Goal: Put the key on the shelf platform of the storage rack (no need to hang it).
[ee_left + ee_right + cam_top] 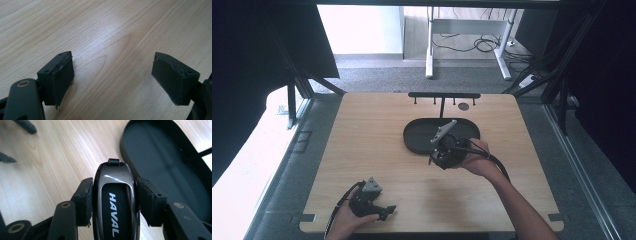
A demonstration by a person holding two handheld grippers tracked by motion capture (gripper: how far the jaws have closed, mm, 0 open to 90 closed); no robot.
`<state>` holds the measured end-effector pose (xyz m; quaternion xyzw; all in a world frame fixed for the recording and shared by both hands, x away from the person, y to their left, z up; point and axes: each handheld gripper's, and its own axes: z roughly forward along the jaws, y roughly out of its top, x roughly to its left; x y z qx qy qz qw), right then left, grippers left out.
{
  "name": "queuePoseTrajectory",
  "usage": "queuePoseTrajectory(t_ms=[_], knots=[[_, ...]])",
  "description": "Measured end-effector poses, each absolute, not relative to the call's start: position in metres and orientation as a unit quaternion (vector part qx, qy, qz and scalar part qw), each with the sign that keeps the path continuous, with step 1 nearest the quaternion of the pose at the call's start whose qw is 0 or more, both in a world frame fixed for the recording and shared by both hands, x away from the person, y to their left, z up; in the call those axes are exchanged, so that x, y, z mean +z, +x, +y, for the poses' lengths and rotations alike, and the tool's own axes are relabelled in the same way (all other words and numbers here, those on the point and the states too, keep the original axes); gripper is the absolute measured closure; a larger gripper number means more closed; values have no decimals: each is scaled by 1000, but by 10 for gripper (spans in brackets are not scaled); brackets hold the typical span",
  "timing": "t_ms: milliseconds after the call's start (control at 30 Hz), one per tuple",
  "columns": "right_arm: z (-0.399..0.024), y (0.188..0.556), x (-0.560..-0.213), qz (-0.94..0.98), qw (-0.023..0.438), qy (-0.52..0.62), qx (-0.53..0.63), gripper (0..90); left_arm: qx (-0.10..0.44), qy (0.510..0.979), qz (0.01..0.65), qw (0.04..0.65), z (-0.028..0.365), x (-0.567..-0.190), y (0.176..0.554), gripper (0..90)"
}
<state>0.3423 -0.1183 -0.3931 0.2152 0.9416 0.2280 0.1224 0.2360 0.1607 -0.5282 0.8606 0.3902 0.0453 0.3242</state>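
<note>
A glossy dark car key fob [115, 202] marked HAVAL sits between the two pads of my right gripper [114, 202], which is shut on its sides. The fob hangs over the wood just beside the rim of a black oval tray [162, 162]. From above, that right gripper [443, 150] is at the tray's [419, 131] near edge, held by a hand. My left gripper [113, 77] stands open over bare wood with nothing between its pads. In the high view the left gripper [384, 210] rests near the table's front left edge.
A black rack with small hooks [443, 95] stands on a post at the back of the wooden table [372, 145], behind the tray. A small dark round spot [463, 106] lies near it. Dark frame struts flank the table on both sides.
</note>
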Motion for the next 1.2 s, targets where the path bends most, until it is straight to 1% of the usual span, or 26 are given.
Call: queuePoseTrajectory(t_ms=[600,967,1200], knots=[[-124,396,-416,933,116,258,224,492,41,858,393,327,162,-528,236,182],[-126,421,-432,928,109,274,229,492,41,857,395,328,162,-528,237,182],[-126,430,-443,930,106,273,220,491,41,857,394,329,164,-528,238,182]])
